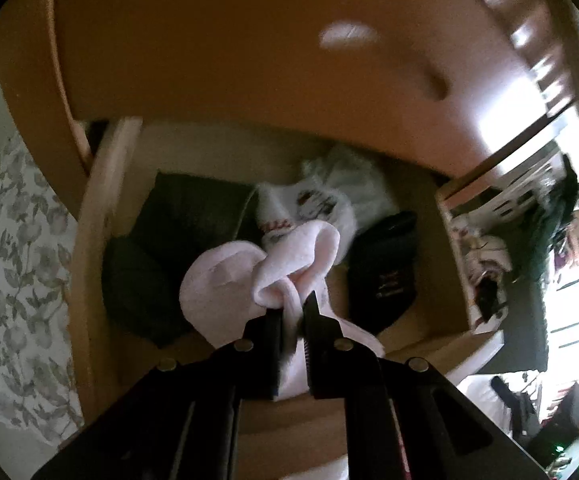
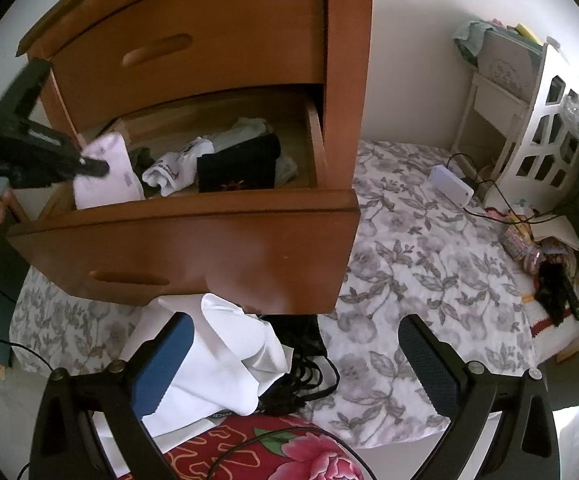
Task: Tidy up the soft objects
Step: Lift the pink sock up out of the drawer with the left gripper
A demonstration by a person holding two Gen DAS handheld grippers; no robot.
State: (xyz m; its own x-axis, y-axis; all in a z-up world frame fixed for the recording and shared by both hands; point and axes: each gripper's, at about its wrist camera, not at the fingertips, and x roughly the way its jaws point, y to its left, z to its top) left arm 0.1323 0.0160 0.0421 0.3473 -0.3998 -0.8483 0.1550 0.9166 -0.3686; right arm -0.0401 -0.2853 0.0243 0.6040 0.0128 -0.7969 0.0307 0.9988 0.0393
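Pink sock (image 1: 225,280) is pinched in left claw (image 1: 293,312) over the drawer (image 2: 193,236); right claw (image 2: 297,364) is held wide, floral bed (image 2: 429,248) at 3 o'clock.

The drawer (image 2: 193,248) and its cabinet (image 2: 349,80) are orange-brown wood; the drawer's side walls (image 1: 93,216) are a paler, blond wood. The sock (image 1: 225,280) in the left gripper (image 1: 291,316) is pale pink-white, with faint purple speckling in the right wrist view. The left gripper is black. Inside the drawer lie a dark green fabric item (image 1: 177,232), a white sock with red-and-brown print (image 1: 309,208), and a black item with small red-orange marking (image 2: 237,168). The bedspread (image 2: 429,272) is white with a grey leaf-and-flower pattern. The right gripper (image 2: 293,364) is black with one blue pad (image 2: 161,368). Below it sit a white cloth (image 2: 225,360) and a red cushion with pink flower print (image 2: 289,452).
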